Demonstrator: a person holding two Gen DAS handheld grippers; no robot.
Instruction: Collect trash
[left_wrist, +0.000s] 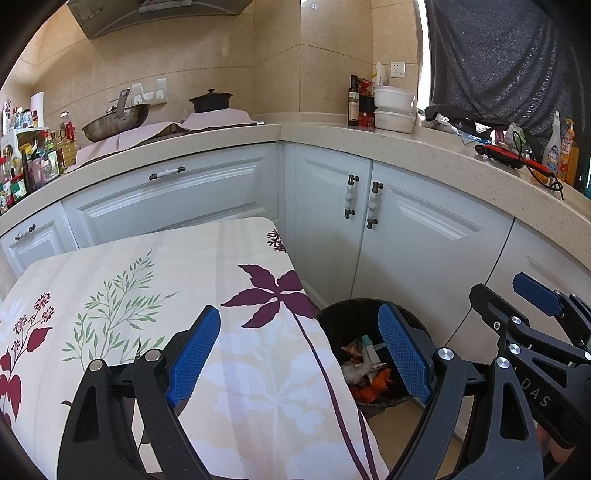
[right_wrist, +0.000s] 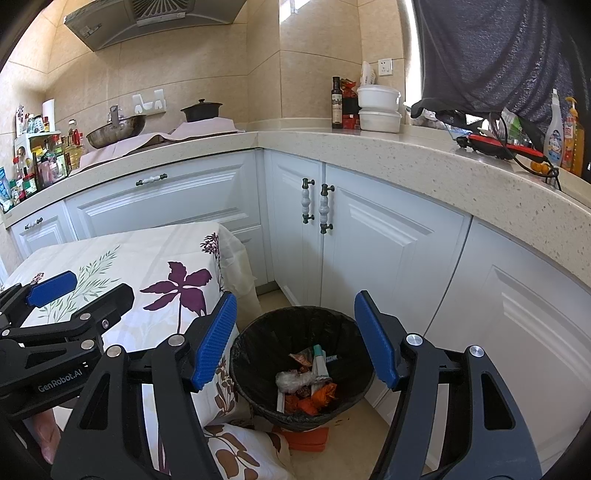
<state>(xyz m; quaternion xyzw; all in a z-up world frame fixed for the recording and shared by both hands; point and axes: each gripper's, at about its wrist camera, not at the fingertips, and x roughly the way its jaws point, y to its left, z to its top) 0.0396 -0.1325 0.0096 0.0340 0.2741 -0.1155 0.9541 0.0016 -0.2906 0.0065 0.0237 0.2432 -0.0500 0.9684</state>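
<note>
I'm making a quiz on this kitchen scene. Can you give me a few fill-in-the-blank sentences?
1. The bin on the floor has a ____ liner.
2. Both grippers, left and right, have jaws that are ____ and hold nothing.
3. The cloth beside the bin is printed with leaves and ____.
4. The pot by the wok has its ____ on.

Missing words: black; open; flowers; lid

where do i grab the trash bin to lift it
Take the trash bin by its bag-lined rim, coming from above on the cabinet side; the rim is open and bare there, while the tablecloth crowds the other side. One finger goes inside, one outside.
</note>
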